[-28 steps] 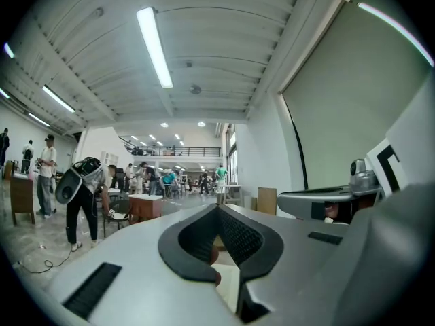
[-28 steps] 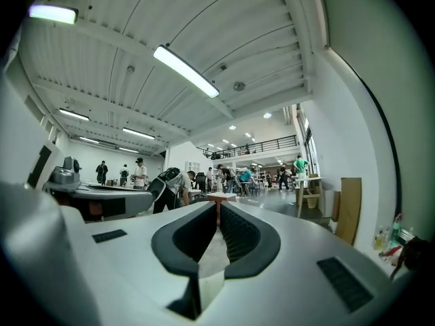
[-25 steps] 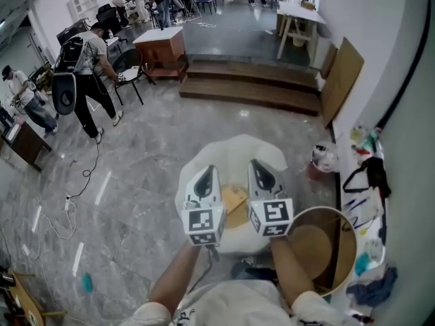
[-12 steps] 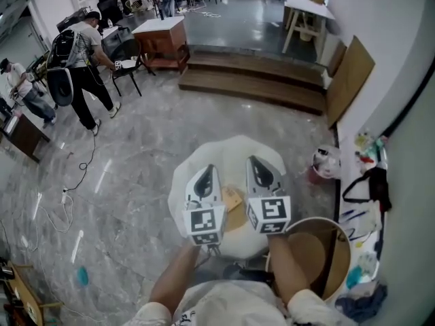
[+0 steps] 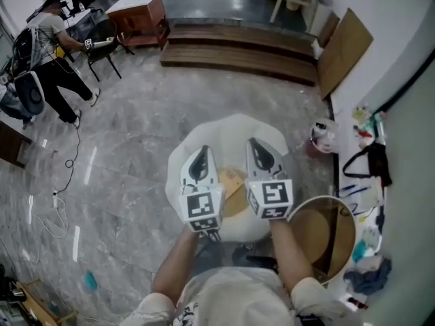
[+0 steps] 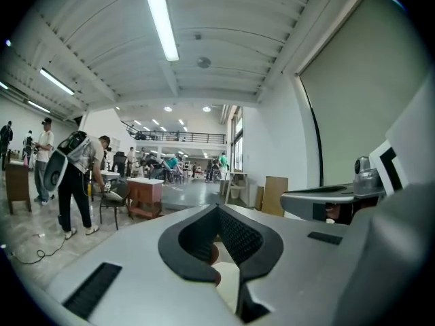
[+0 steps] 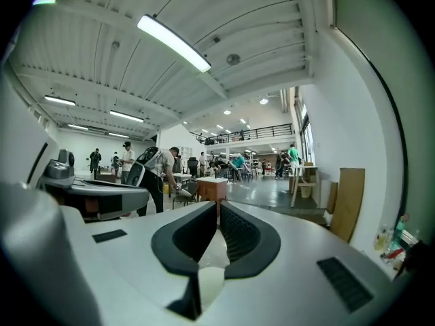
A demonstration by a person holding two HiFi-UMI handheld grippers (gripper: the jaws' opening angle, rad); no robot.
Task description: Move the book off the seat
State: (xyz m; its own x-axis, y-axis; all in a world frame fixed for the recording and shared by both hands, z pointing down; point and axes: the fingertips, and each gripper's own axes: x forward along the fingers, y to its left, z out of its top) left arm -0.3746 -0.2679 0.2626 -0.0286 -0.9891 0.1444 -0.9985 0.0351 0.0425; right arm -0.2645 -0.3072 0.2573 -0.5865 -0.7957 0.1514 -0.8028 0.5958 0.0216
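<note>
Holding one tool in each hand, the person has the left gripper (image 5: 202, 151) and the right gripper (image 5: 253, 143) side by side, both pointing away from the body. In each gripper view the ribbed pads are pressed together at the tips with nothing pinched between them: left gripper (image 6: 217, 208), right gripper (image 7: 218, 204).

Below them stands the white seat (image 5: 231, 129). The tan book (image 5: 232, 182) lies flat on it, showing in the gap between the two grippers, and neither one touches it. Just right of the seat is a round tub (image 5: 344, 242) with a brown inside, close to the wall.

Farther off, across the grey marble floor (image 5: 129, 155), run low wooden steps (image 5: 238, 53), with a board (image 5: 343, 53) leaning on the wall at their right end. At the far left a person (image 5: 47, 53) with a backpack bends toward a chair, near a wooden table (image 5: 139, 15).
</note>
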